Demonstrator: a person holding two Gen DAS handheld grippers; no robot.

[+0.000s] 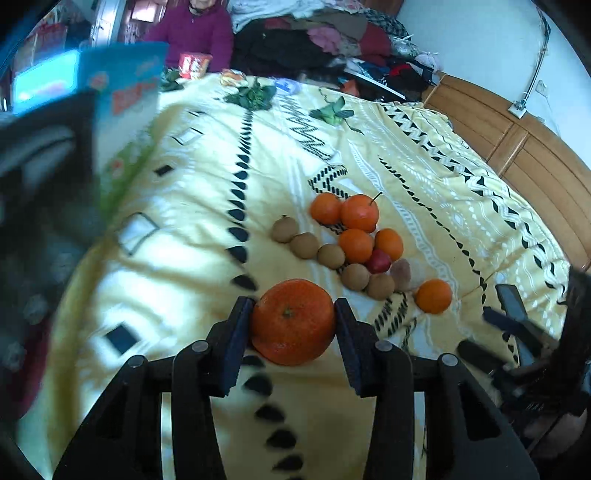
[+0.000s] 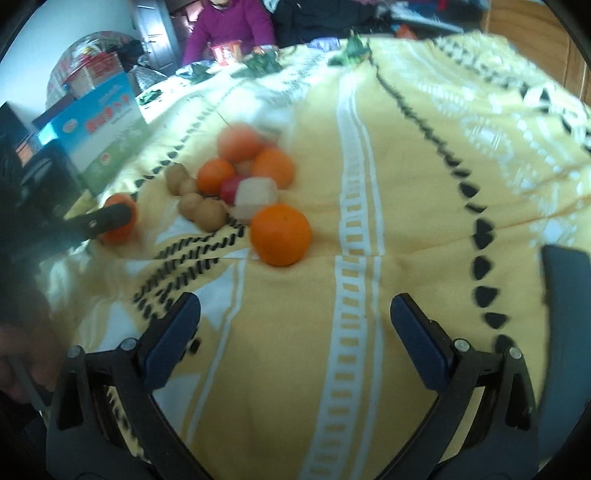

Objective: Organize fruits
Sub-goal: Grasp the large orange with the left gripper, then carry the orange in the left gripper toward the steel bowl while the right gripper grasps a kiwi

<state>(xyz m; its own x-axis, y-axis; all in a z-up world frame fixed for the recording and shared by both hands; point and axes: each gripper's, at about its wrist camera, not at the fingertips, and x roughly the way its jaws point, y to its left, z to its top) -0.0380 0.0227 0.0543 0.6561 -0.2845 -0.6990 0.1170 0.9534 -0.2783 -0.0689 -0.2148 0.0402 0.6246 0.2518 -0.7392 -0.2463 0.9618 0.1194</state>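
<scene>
My left gripper (image 1: pixel 293 325) is shut on a large orange (image 1: pixel 293 321) just above the yellow patterned bedspread (image 1: pixel 192 229). Ahead of it lies a pile of fruit: several oranges (image 1: pixel 358 214), several brown kiwis (image 1: pixel 304 244), a small red fruit (image 1: pixel 378 261) and a lone orange (image 1: pixel 433 296) at the right. My right gripper (image 2: pixel 295 332) is open and empty over the bedspread (image 2: pixel 406 184). The lone orange (image 2: pixel 280 235) lies ahead of it, the pile (image 2: pixel 236 173) behind that. The left gripper's finger (image 2: pixel 99 219) with its orange (image 2: pixel 120 221) shows at the left.
A blue and white carton (image 1: pixel 122 107) stands at the left bed edge and also shows in the right wrist view (image 2: pixel 99 125). A person in purple (image 1: pixel 192 33) sits at the far end. Green leaves (image 1: pixel 253 96) and piled clothes (image 1: pixel 332 37) lie at the back. A wooden headboard (image 1: pixel 535 162) is at the right.
</scene>
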